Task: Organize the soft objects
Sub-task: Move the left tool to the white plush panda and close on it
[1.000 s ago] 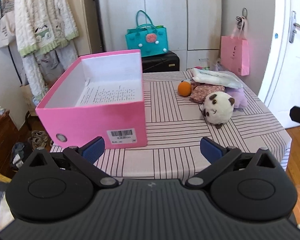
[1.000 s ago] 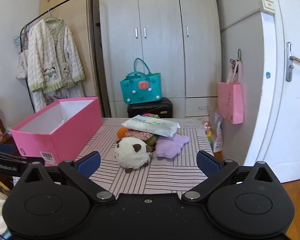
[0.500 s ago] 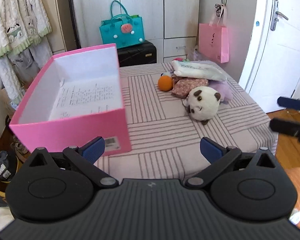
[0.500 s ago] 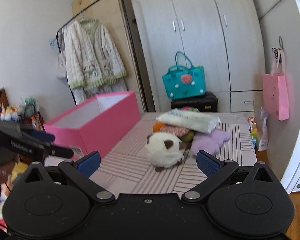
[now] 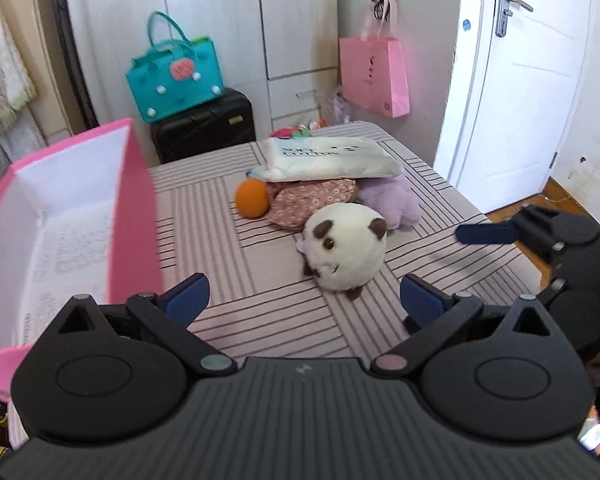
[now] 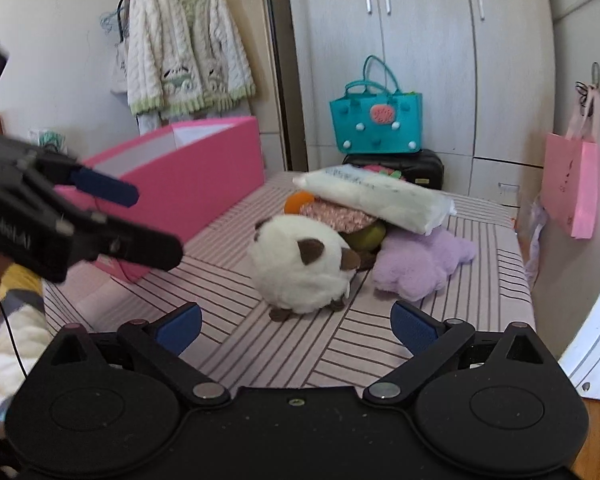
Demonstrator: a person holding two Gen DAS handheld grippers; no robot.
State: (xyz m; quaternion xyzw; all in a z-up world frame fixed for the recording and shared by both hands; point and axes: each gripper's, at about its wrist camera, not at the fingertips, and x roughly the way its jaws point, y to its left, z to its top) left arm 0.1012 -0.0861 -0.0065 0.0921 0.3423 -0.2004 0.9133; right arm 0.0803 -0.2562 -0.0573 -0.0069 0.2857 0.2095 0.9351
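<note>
While both tongs hang wide open and empty, the plush toy [image 6: 300, 264] waits mid-frame on the striped worktop [image 6: 364, 344].

Left tongs [image 5: 302, 298] and right tongs [image 6: 296, 326] both aim at it; the pink box [image 5: 60, 224] sits at the left edge of the left view. The toy is touching the heap under the white pack [image 6: 376, 196], so a low, wide grab could, I'd say, drag the purple plush [image 6: 416, 260] or tip the pack off.
</note>
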